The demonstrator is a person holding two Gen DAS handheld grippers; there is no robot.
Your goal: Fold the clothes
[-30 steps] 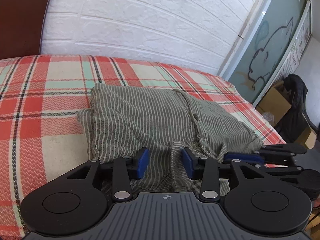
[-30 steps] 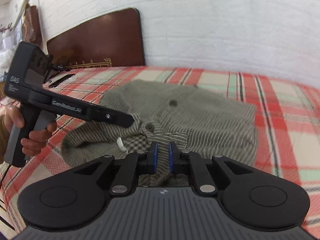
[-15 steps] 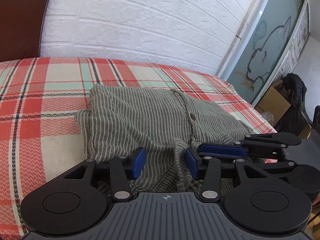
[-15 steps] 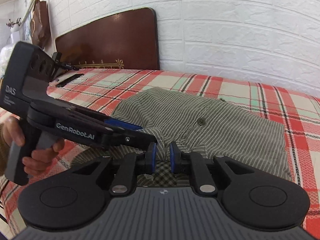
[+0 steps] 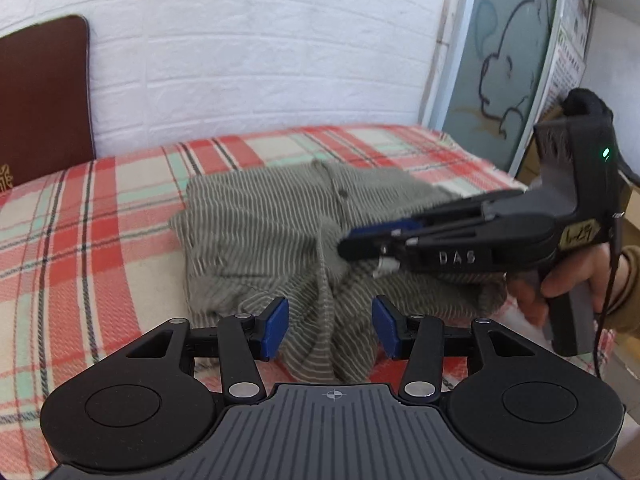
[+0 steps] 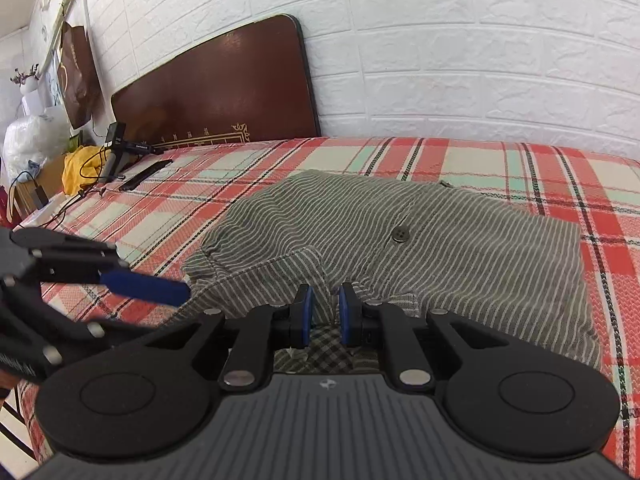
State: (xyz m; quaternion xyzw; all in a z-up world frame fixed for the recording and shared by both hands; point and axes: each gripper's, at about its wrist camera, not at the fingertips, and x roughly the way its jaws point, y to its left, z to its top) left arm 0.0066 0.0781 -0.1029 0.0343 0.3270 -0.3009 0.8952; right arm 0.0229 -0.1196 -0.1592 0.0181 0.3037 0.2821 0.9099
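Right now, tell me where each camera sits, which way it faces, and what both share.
Left wrist: sits on the left gripper, faces across the plaid bed toward the glass door; its open fingers and the hand holding the right gripper show.
Right wrist: sits on the right gripper, faces the headboard; its fingers pinch cloth.
Shared: the striped shirt.

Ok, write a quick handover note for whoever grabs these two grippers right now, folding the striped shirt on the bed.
Left gripper: open, fabric between the pads but not pinched.
Right gripper: shut on a fold of the striped shirt near its front edge.
Shirt: lies partly folded and bunched on the plaid bedspread, one button facing up.
Done: first folds are in.
Left: regrip with the left, finish the fold, flatten the bunched front.
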